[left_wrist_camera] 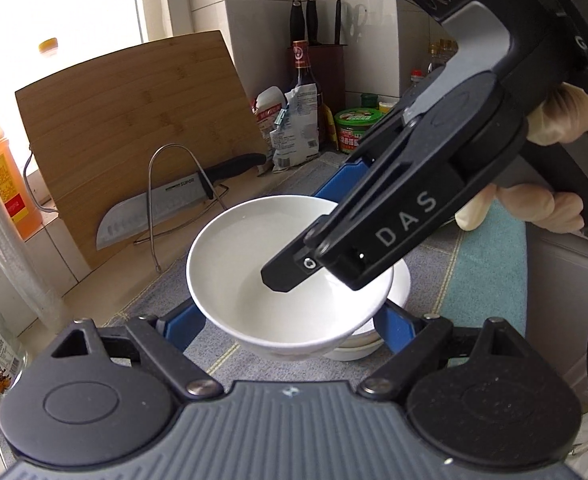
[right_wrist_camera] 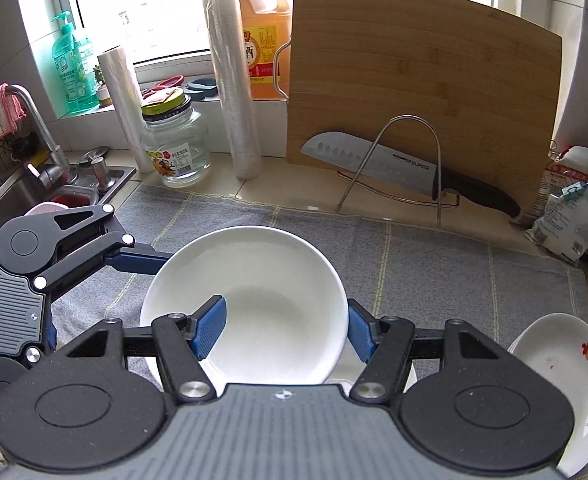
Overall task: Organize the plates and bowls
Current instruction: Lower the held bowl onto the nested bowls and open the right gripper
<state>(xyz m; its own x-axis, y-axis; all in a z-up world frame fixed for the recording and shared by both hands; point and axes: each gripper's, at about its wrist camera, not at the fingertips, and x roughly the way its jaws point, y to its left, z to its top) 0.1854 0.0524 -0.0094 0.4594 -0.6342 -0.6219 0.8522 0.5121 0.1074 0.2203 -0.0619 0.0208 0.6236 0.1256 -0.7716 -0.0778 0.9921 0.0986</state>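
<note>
A plain white bowl (left_wrist_camera: 253,280) hangs over the grey mat. My left gripper (left_wrist_camera: 289,324) has a blue finger against each outer side of it and is shut on it. My right gripper (left_wrist_camera: 318,280) comes in from the upper right, held by a gloved hand. In the right wrist view the bowl (right_wrist_camera: 261,280) fills the middle. My right gripper (right_wrist_camera: 283,330) is shut on its near wall, one blue pad inside and one outside the rim. One finger (right_wrist_camera: 137,260) of the left gripper meets the bowl's left rim. More white bowls (left_wrist_camera: 354,344) sit stacked just beneath.
A stack of white plates (right_wrist_camera: 566,380) with a flower print sits at the right. A cutting board (right_wrist_camera: 422,80) leans at the back, with a knife (right_wrist_camera: 378,160) in a wire stand. A glass jar (right_wrist_camera: 175,144), film rolls (right_wrist_camera: 233,80) and the sink (right_wrist_camera: 21,192) are on the left; bags and jars (left_wrist_camera: 294,120) are on the right.
</note>
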